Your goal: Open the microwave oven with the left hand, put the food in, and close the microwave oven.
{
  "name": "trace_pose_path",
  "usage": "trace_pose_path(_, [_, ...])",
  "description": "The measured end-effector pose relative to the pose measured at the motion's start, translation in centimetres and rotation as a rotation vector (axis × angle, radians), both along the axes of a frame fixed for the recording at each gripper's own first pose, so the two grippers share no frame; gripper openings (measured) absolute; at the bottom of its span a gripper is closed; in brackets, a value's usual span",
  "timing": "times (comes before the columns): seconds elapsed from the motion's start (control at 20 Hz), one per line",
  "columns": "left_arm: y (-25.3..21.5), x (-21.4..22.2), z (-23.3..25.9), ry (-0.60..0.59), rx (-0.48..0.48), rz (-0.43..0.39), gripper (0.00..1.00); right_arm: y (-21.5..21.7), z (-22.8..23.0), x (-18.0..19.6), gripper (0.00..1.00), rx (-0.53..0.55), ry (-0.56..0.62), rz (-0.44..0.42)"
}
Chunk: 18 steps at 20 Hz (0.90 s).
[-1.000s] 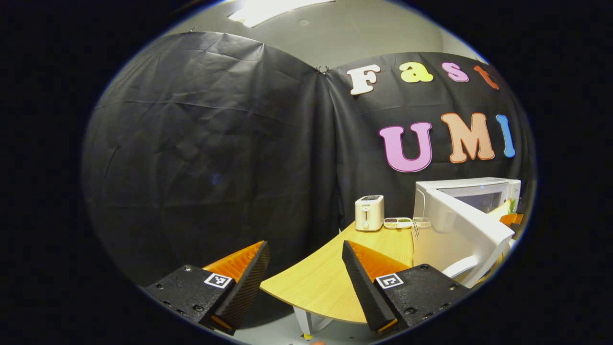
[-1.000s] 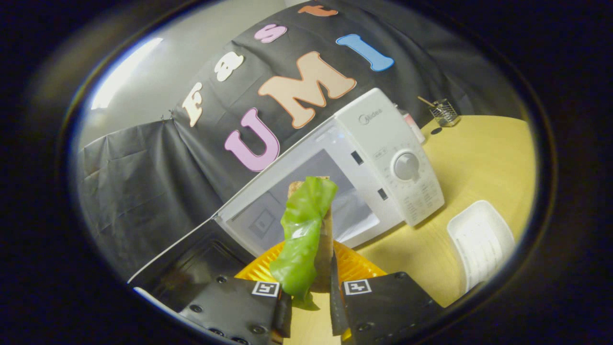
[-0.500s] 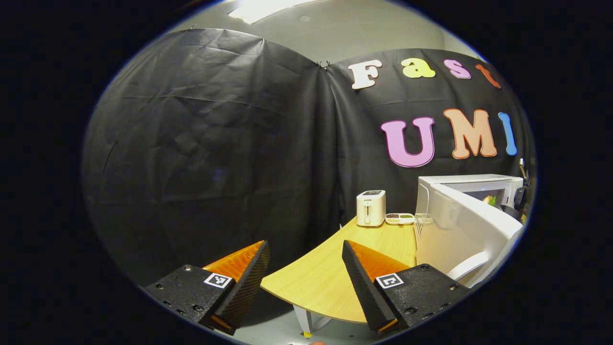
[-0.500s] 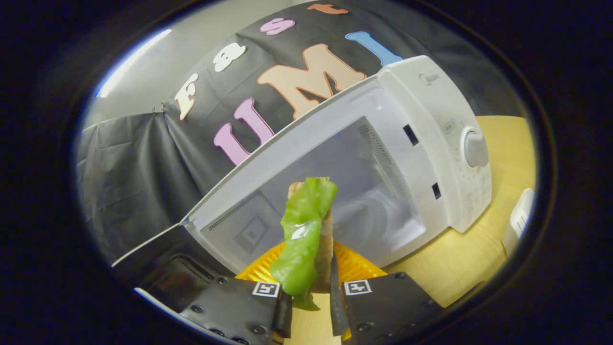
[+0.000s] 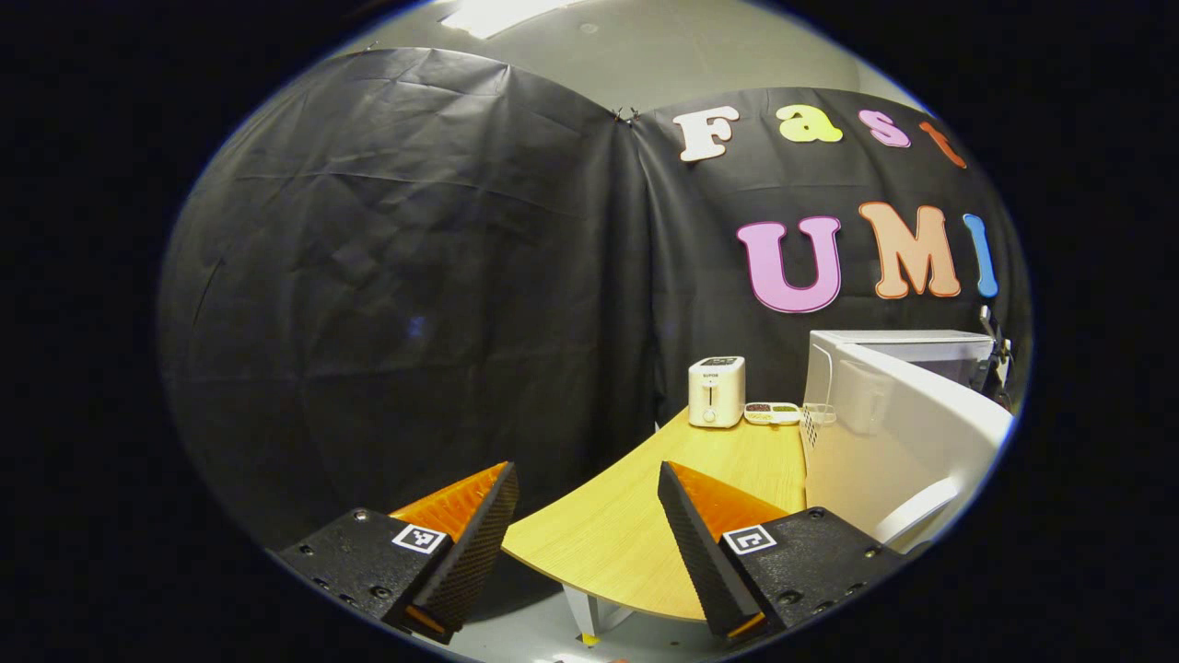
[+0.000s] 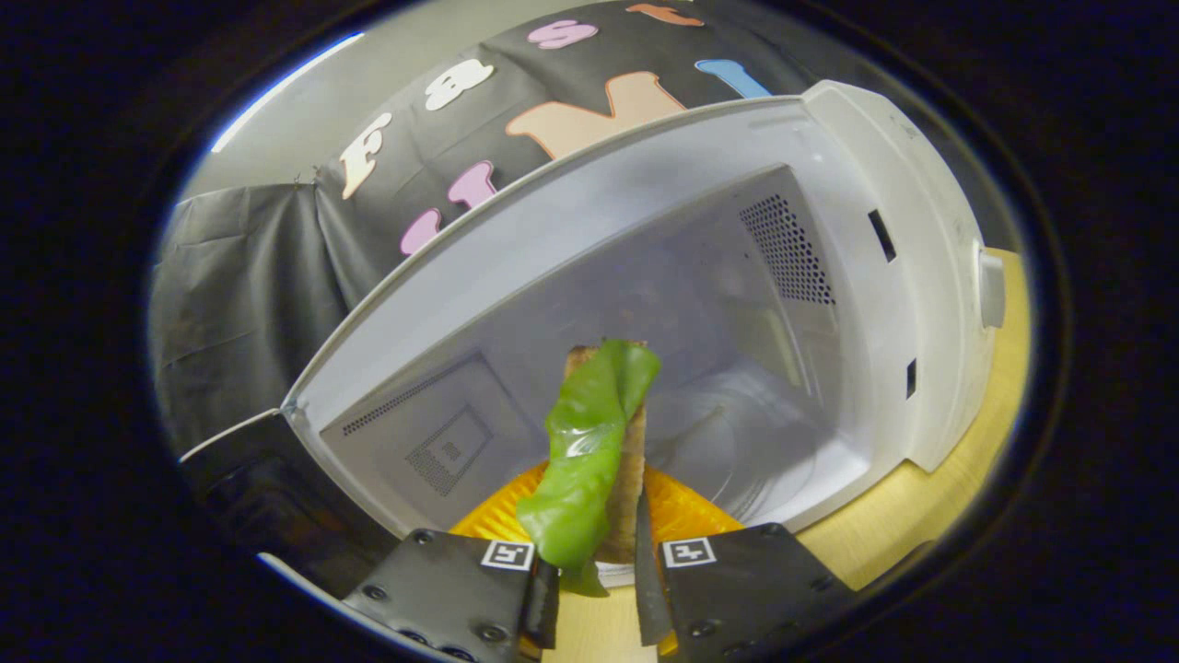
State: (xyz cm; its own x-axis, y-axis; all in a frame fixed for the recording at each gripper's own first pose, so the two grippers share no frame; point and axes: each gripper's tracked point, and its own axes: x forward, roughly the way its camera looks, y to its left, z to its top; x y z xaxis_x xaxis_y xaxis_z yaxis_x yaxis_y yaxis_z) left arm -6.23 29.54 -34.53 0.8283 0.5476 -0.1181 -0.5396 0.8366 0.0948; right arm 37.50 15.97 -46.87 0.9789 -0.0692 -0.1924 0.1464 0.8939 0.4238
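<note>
My right gripper (image 6: pixel 597 571) is shut on the food (image 6: pixel 589 451), a slice of bread with a green lettuce leaf, held upright. The food stands just in front of the open mouth of the white microwave (image 6: pixel 645 212), whose glass turntable (image 6: pixel 737 442) lies beyond it. The dark inner face of the open door (image 6: pixel 249 479) hangs at the left. In the left gripper view, my left gripper (image 5: pixel 589 516) is open and holds nothing, off the table's near edge. The microwave's door (image 5: pixel 907 442) swings out towards it at the right.
The wooden table (image 5: pixel 626 534) curves away to a white toaster (image 5: pixel 716 392) and a small divided dish (image 5: pixel 772 412) at the back. The microwave's control knob (image 6: pixel 990 290) sits on its right panel. Table surface (image 6: pixel 875 543) shows below the oven.
My right gripper has carried the food closer to the microwave, so the cavity looms much larger. The left gripper stays open and has barely shifted.
</note>
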Motion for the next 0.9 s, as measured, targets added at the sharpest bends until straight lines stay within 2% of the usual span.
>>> trace_pose_path(0.1, [-0.1,0.0,-0.2,0.003,-0.006,-0.002,0.94,-0.4,-0.5,0.6,0.29,-0.005,0.023,-0.001])
trace_pose_path(0.15, [-0.2,0.1,-0.3,0.006,-0.007,-0.005,0.94,-0.8,-0.7,0.7,0.34,-0.011,0.039,0.001])
trace_pose_path(0.2, [-0.4,0.0,-0.2,0.006,-0.006,-0.007,0.94,-1.2,-0.8,0.5,0.34,-0.014,0.047,-0.004])
trace_pose_path(0.25, [-0.5,0.0,-0.1,0.005,-0.006,-0.009,0.89,-1.5,-1.0,0.7,0.39,-0.023,0.056,-0.009])
trace_pose_path(0.3, [-0.5,0.0,0.0,0.003,-0.006,-0.010,0.89,-1.9,-1.2,0.7,0.39,-0.046,0.066,-0.024])
trace_pose_path(0.35, [-0.5,0.0,0.0,0.003,-0.006,-0.010,0.94,-2.4,-1.5,0.6,0.48,-0.064,0.070,-0.033])
trace_pose_path(0.5, [-0.5,-0.2,0.4,-0.003,0.004,-0.006,0.94,-3.0,-1.7,0.8,0.50,-0.099,0.083,-0.054])
trace_pose_path(0.55, [-0.5,-0.3,0.4,-0.004,0.007,-0.006,0.94,-3.6,-1.5,0.7,0.78,-0.134,0.089,-0.070])
trace_pose_path(0.6, [-0.5,-0.3,0.6,-0.006,0.009,-0.008,0.94,-3.7,-1.4,0.7,0.70,-0.150,0.095,-0.064])
trace_pose_path(0.75, [-0.7,-0.4,0.7,-0.010,0.011,-0.012,0.94,-5.2,-1.1,0.6,0.75,-0.256,0.095,-0.099])
trace_pose_path(0.9, [-0.9,-0.2,0.6,-0.011,0.005,-0.019,0.94,-5.3,-1.0,0.4,0.82,-0.271,0.091,-0.095])
